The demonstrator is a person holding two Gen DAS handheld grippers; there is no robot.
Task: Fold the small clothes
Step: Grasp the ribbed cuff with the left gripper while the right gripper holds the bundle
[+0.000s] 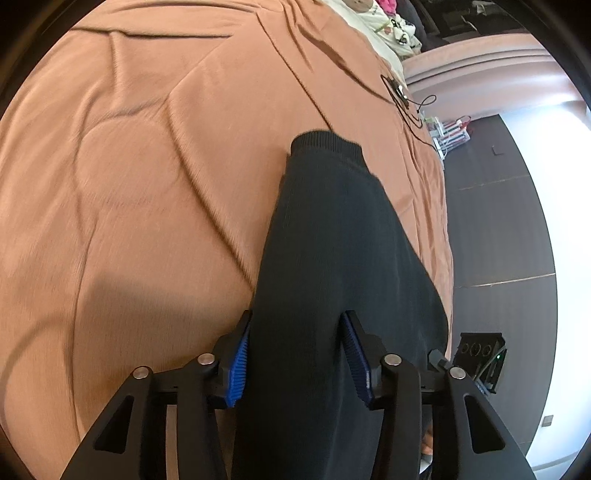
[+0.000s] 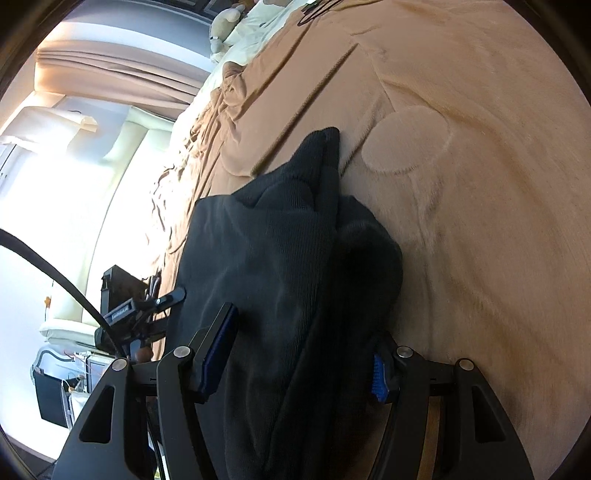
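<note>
A black ribbed knit garment (image 1: 332, 221) hangs lengthwise over the orange-brown blanket (image 1: 129, 166), its ribbed cuff (image 1: 325, 144) at the far end. My left gripper (image 1: 295, 317) has the cloth filling the gap between its blue pads (image 1: 238, 362) and is shut on it. In the right wrist view the same garment (image 2: 280, 240) is bunched in thick folds, with a pointed end toward the far side. My right gripper (image 2: 306, 325) is shut on that bunch. The cloth hides most of its right pad (image 2: 378, 376).
The blanket (image 2: 461, 221) covers a wide bed. A black cable with a small device (image 1: 399, 92) lies near the bed's right edge. Pale printed bedding (image 1: 373, 29) and a plush toy (image 2: 225, 22) sit at the far end. Black equipment (image 2: 122, 310) stands beside the bed over dark floor (image 1: 491, 229).
</note>
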